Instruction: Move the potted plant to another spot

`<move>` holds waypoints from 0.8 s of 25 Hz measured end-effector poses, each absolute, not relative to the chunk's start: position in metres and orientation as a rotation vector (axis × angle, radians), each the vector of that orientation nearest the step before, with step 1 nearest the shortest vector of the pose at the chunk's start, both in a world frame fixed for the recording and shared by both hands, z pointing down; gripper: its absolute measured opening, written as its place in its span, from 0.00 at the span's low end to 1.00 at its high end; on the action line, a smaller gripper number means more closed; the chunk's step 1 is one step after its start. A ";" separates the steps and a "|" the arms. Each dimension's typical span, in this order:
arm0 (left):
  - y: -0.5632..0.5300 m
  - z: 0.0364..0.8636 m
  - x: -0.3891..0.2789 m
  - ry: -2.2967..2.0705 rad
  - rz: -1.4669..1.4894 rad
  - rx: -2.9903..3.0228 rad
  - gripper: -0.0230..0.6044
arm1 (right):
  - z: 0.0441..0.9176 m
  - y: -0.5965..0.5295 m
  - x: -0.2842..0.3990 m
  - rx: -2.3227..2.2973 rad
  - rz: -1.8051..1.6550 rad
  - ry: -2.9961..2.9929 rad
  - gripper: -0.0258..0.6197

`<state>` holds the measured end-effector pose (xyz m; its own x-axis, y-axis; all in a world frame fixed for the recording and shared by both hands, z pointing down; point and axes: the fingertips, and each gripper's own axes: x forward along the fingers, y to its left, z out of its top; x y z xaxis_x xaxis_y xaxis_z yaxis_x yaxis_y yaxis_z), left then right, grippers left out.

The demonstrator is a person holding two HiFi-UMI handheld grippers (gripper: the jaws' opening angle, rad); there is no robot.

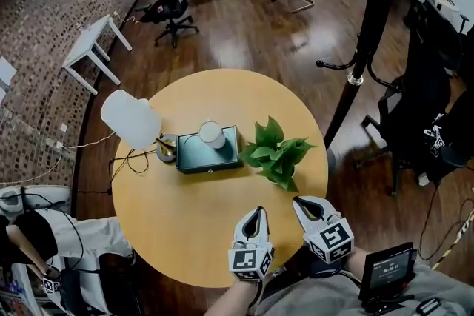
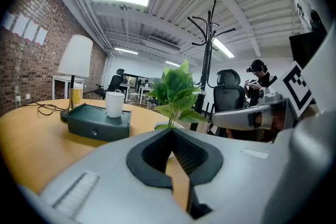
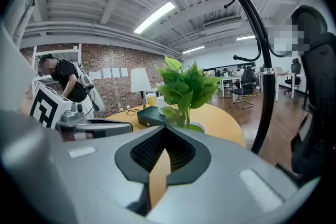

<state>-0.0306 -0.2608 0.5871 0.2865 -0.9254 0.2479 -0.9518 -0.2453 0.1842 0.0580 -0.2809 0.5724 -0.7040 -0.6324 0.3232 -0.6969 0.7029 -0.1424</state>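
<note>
The potted plant (image 1: 275, 152), leafy green in a small white pot, stands right of centre on the round wooden table (image 1: 185, 233). Both grippers hover over the table's near edge and point at it. The left gripper (image 1: 258, 212) and the right gripper (image 1: 298, 201) sit side by side, a short way short of the plant. In the left gripper view the plant (image 2: 176, 93) rises just beyond the shut, empty left gripper (image 2: 171, 131). In the right gripper view the plant (image 3: 186, 89) stands straight ahead of the right gripper (image 3: 166, 128), which is shut on nothing.
A dark green box (image 1: 209, 153) with a white cup (image 1: 212, 134) on it lies left of the plant. A white-shaded lamp (image 1: 131, 119) stands further left. A black coat stand (image 1: 363, 48) rises by the table's right side, with office chairs around. A person (image 1: 44, 233) bends at the lower left.
</note>
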 end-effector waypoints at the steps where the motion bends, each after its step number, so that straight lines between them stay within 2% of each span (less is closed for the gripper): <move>1: -0.266 0.597 -0.030 -1.709 0.136 2.256 0.04 | 0.582 -0.285 0.058 1.050 0.382 -2.652 0.05; 9: -0.298 0.672 -0.024 -1.673 0.219 2.181 0.04 | 0.657 -0.317 0.061 0.977 0.432 -2.570 0.05; 16: -0.310 0.690 -0.023 -1.677 0.241 2.138 0.04 | 0.686 -0.332 0.064 0.925 0.385 -2.567 0.06; 20: -0.321 0.687 -0.020 -1.687 0.255 2.132 0.04 | 0.686 -0.341 0.059 0.849 0.354 -2.586 0.41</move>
<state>-0.0202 -0.3209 0.6874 0.2519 -0.8870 0.3870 -0.9618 -0.1851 0.2016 0.0587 -0.3407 0.6865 -0.7382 -0.5104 0.4412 -0.6102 0.7840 -0.1141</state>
